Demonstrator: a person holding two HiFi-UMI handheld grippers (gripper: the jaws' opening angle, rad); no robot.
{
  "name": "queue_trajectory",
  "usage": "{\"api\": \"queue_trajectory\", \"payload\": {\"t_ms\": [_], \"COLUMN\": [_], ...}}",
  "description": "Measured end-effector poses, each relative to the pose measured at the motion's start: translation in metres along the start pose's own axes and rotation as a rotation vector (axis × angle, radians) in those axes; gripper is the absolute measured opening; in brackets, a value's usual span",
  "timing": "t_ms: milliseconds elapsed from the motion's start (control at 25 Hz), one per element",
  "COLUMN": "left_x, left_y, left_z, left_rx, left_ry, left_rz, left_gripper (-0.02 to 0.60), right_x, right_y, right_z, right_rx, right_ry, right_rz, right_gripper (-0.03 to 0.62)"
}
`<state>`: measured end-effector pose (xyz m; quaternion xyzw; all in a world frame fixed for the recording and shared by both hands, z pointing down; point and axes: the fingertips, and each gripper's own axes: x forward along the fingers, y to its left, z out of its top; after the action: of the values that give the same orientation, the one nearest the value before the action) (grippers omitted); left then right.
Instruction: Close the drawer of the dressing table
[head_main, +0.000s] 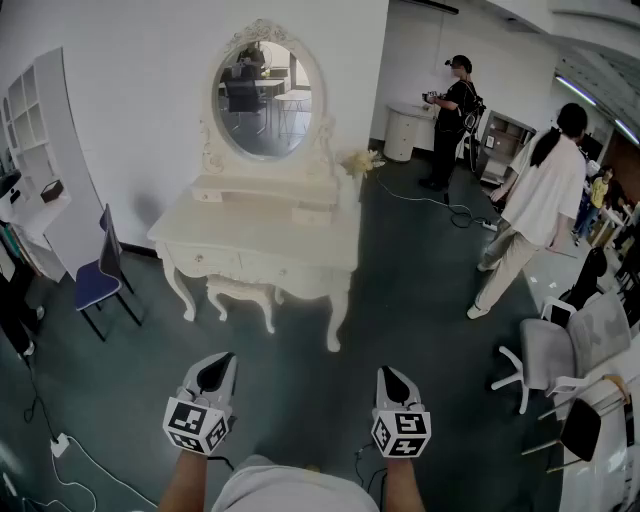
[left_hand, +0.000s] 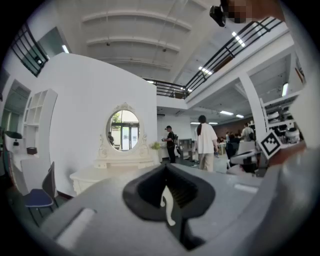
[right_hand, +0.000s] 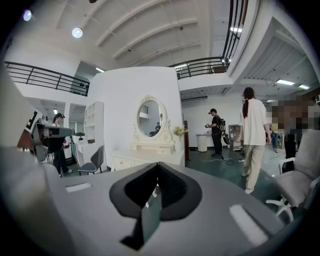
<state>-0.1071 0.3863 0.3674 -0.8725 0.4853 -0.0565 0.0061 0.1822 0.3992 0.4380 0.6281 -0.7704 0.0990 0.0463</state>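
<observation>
Open floor (head_main: 410, 300) lies between dressing table (head_main: 262, 238) and left claw (head_main: 215, 371), right claw (head_main: 394, 380).

Open two-storey lab hall: mezzanine railing (right_hand: 45, 77), office chair (head_main: 590, 345), wall shelving (head_main: 35, 130), staged dressing table (head_main: 260, 225)

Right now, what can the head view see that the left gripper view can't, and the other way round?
Only the head view shows the white charger cable on the floor, and the left gripper from above with its marker cube. Only the left gripper view shows the ceiling beams, the upper-floor railing, and that gripper's jaws up close, closed together with nothing held. Both show the white dressing table, its oval mirror, the blue chair and a person in a white top.
</observation>
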Motion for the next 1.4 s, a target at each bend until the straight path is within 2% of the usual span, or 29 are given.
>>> {"api": "queue_trajectory", "payload": {"t_ms": [920,1080,1160,1400], "left_x": [0.017,0.018,0.018,0.020], "left_y": [-0.021,-0.019,-0.019,-0.024], "left_z": [-0.002,-0.005,-0.007,-0.007], "left_rx": [0.000,-0.007,-0.003,0.002], "left_ry": [0.012,0.005,0.009,0.014], "left_rz": [-0.055,-0.054,-0.055,-0.062], "left_gripper": [-0.002,-0.002,-0.002,-0.002], "right_x": [-0.010,-0.008,-0.008,-0.006], "right_y": [-0.017,-0.015,-0.014,-0.014], "right_z": [0.011,0.011,0.010,0.005], "right_rx": [-0.035,-0.045,-0.048,-0.040], "right_ry": [-0.048,-0.055,-0.056,-0.052], "right_rz": [-0.043,-0.035,-0.031,-0.023], "right_gripper": [0.005,0.032,0.083,0.083]}}
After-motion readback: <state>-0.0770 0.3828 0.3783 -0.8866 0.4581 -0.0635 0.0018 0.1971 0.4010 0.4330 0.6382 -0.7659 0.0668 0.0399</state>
